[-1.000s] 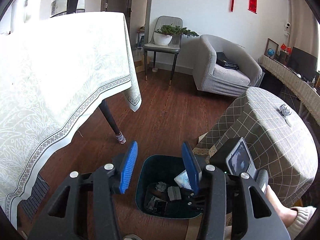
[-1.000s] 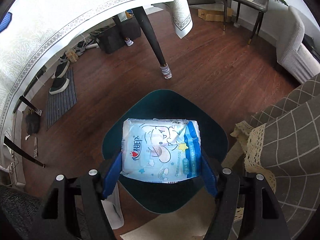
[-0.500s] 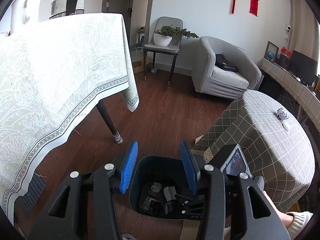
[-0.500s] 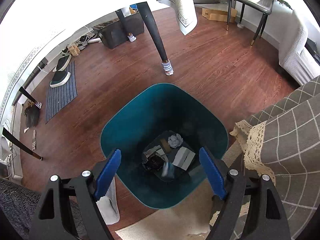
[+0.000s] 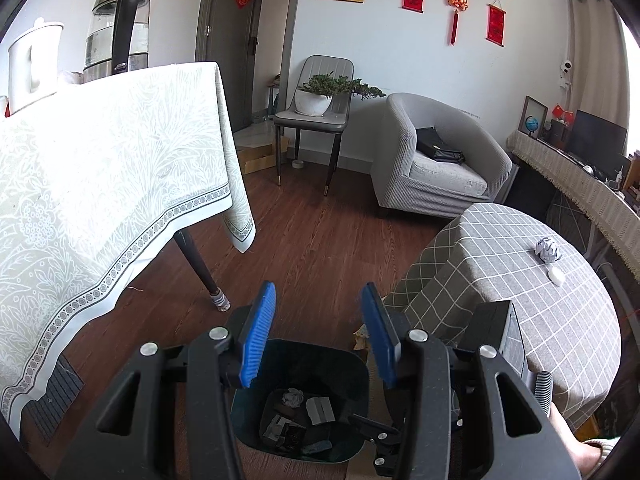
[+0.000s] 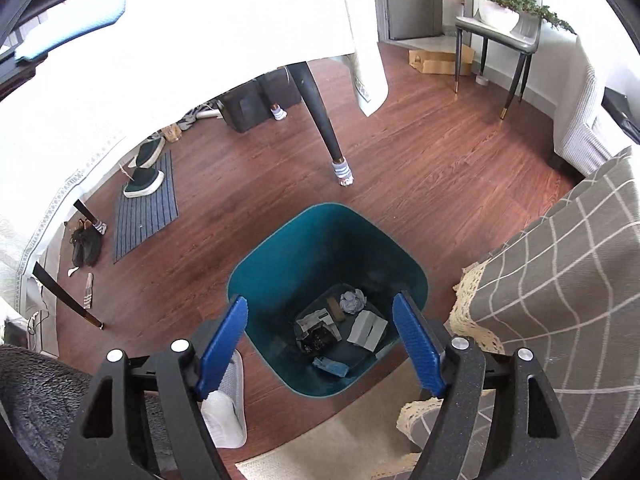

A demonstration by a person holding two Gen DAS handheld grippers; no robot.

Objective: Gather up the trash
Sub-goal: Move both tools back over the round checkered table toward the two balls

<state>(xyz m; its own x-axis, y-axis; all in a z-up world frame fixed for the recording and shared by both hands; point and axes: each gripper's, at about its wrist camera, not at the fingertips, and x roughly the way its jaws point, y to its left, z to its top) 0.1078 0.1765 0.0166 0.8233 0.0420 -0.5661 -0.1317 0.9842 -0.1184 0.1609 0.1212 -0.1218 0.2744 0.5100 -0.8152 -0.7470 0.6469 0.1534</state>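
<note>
Trash, mostly crumpled paper, flat grey card scraps and a small blue wrapper (image 6: pixel 330 366), lies at the bottom of the deep teal plastic bin (image 6: pixel 280 248) standing on the dark wood floor (image 6: pixel 420 168) between the two tables. The right gripper (image 6: pixel 320 344) hangs over the bin's 6 o'clock rim, its blue pads spread wide and holding nothing; the left gripper (image 5: pixel 318 334) hovers above the bin too, jaws apart and empty. I judge the job part done. Left to collect, as far as I can see, are a crumpled silvery paper ball (image 5: pixel 548 249) and a small white oval object (image 5: pixel 556 275) just beside it, at 3 o'clock in the left view on the round table's grey checked cloth (image 5: pixel 500 280). The dark items in the bin are hard to identify, and the white-clothed table's top (image 5: pixel 100 152) is mostly foreshortened or washed out.
</note>
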